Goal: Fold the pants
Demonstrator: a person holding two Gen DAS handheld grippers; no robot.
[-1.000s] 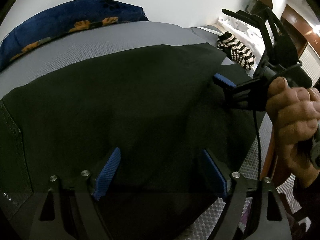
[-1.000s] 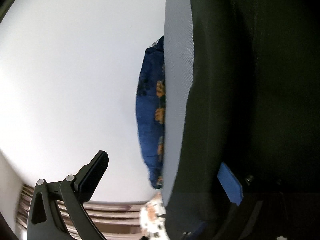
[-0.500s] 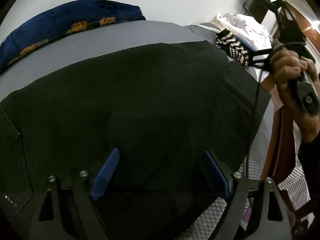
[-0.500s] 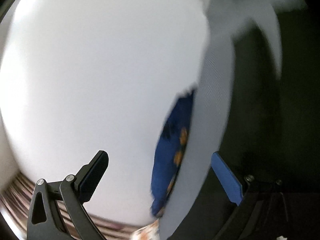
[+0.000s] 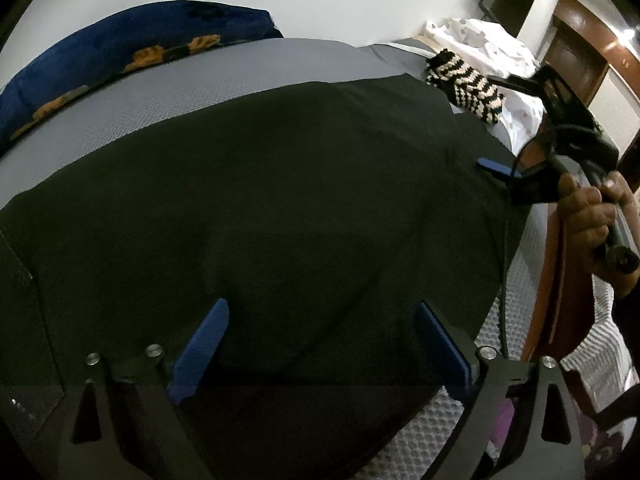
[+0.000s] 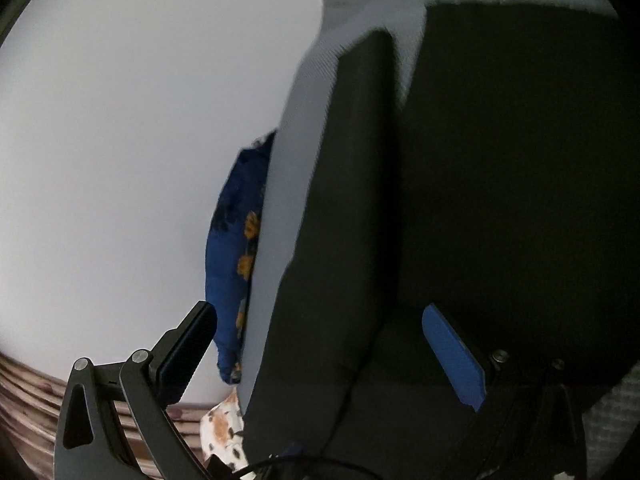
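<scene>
The black pants point(image 5: 280, 200) lie spread flat over a grey mattress point(image 5: 200, 80). My left gripper point(image 5: 320, 344) is open, its blue pads low over the near part of the pants. My right gripper point(image 5: 520, 152) shows at the pants' right edge, rolled on its side, with one blue fingertip point(image 5: 494, 167) on the cloth. In the right wrist view my right gripper point(image 6: 320, 352) is open and a fold of the pants point(image 6: 340, 240) stands between its fingers.
A blue pillow with orange prints point(image 5: 120, 52) lies at the mattress's far side against a white wall. A black-and-white striped cloth point(image 5: 464, 84) and white bedding point(image 5: 492, 44) lie at the far right. A wooden bed edge point(image 5: 560, 280) runs along the right.
My right gripper swung up and away from the pants' right edge, then came back down onto it. My left gripper has stayed in place over the near part.
</scene>
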